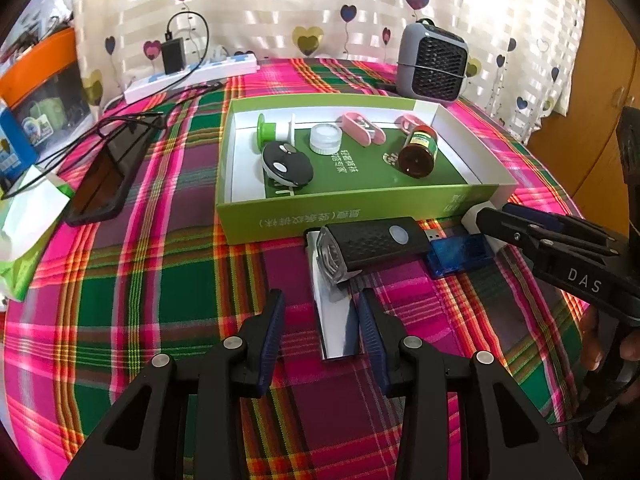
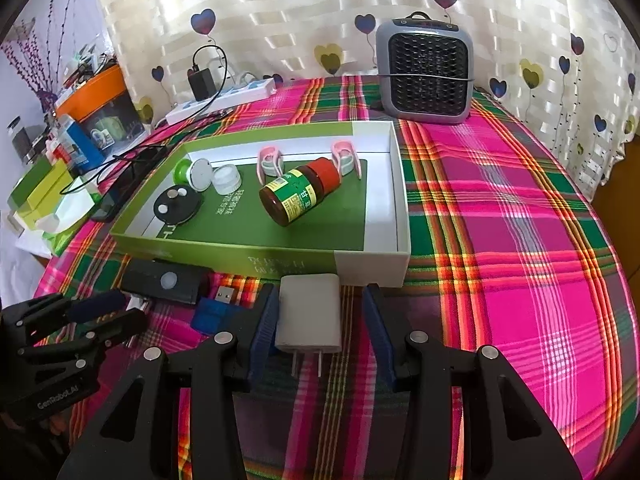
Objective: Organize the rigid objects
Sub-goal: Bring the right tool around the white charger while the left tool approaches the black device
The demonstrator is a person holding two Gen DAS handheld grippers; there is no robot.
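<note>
The left tongs stand open over the plaid bench, their right pad just beside a silver bar, nothing gripped. The right tongs are half spread around a white plug adapter; the left pad seems to touch it, the right pad stands clear. Just beyond lie a black bike light and a blue USB stick, then the green box holding a brown bottle.
</note>
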